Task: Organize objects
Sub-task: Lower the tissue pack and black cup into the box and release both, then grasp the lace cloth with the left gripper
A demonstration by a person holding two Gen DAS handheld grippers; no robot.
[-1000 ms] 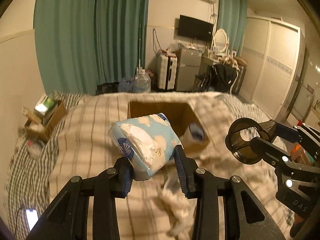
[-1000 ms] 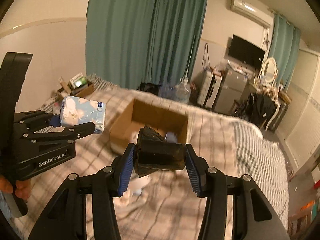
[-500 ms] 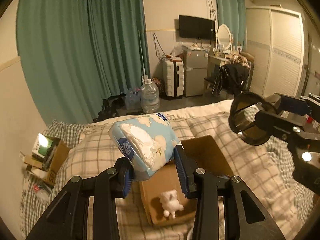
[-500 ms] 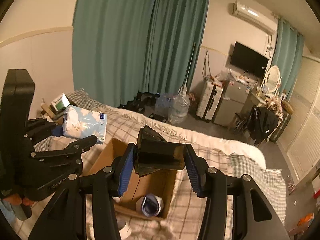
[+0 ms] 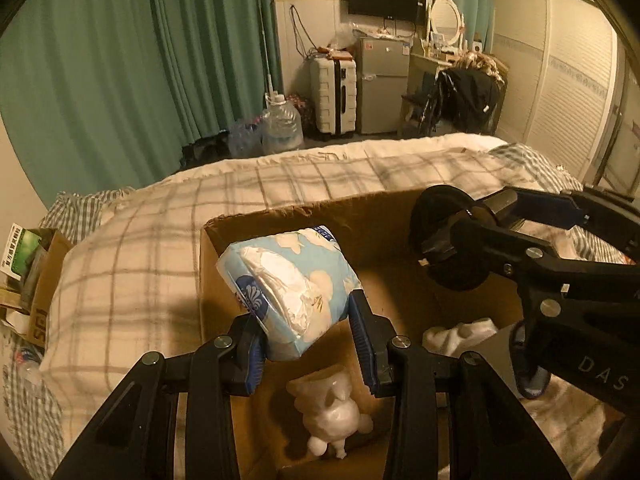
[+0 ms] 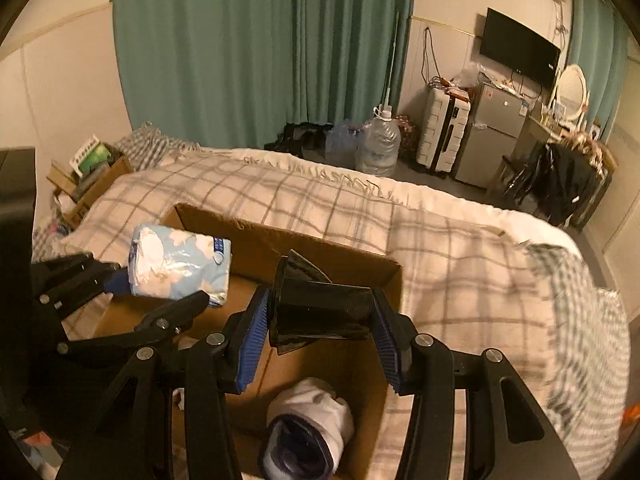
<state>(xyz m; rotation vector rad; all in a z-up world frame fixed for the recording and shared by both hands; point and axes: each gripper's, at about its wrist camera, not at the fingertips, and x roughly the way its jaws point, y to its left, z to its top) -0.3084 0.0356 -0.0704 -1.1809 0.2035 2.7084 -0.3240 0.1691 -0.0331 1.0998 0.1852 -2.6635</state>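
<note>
My left gripper (image 5: 306,338) is shut on a blue and white tissue pack (image 5: 288,280) and holds it above the open cardboard box (image 5: 280,220) on the bed. My right gripper (image 6: 320,340) is shut on a black cup (image 6: 320,312), held on its side over the same box (image 6: 320,248). The right gripper with the cup (image 5: 448,248) shows at the right of the left wrist view. The tissue pack (image 6: 180,264) shows at the left of the right wrist view. Inside the box lie a white toy figure (image 5: 332,412) and a rolled white and dark sock (image 6: 308,428).
The box sits on a plaid blanket (image 6: 460,248) over the bed. A small cardboard box of items (image 5: 32,272) stands at the bed's left. Beyond the bed are water jugs (image 6: 378,146), a suitcase (image 6: 442,136), a small fridge (image 6: 496,132) and green curtains (image 6: 240,52).
Both grippers have moved forward and down over the box with their loads still held. The box's inside now fills the lower part of both views.
</note>
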